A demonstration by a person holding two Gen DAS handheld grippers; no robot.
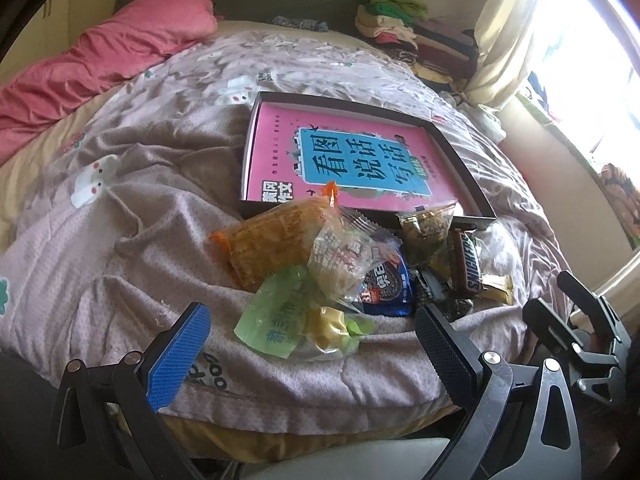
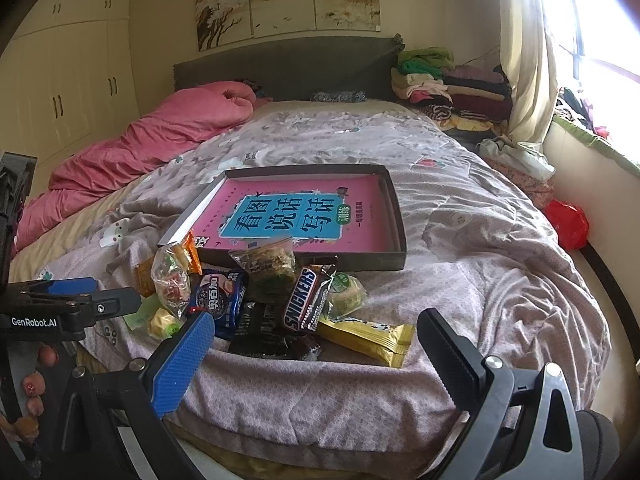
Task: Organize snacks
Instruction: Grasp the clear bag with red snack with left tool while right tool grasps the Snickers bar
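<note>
Both grippers, left (image 1: 312, 340) and right (image 2: 316, 344), hang wide open, empty. Snacks (image 2: 272, 300) sit heaped just before the tray (image 2: 396, 216) (probably slippery wrappers). Grabbing could drag neighbours off the bed (image 2: 480, 240).

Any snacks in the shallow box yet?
No. The shallow box holds only a pink book; the snack pile lies on the bedspread in front of it.

Snack pile (image 2: 276, 300) lies on bed (image 2: 480, 280) before box (image 2: 396, 236).
</note>
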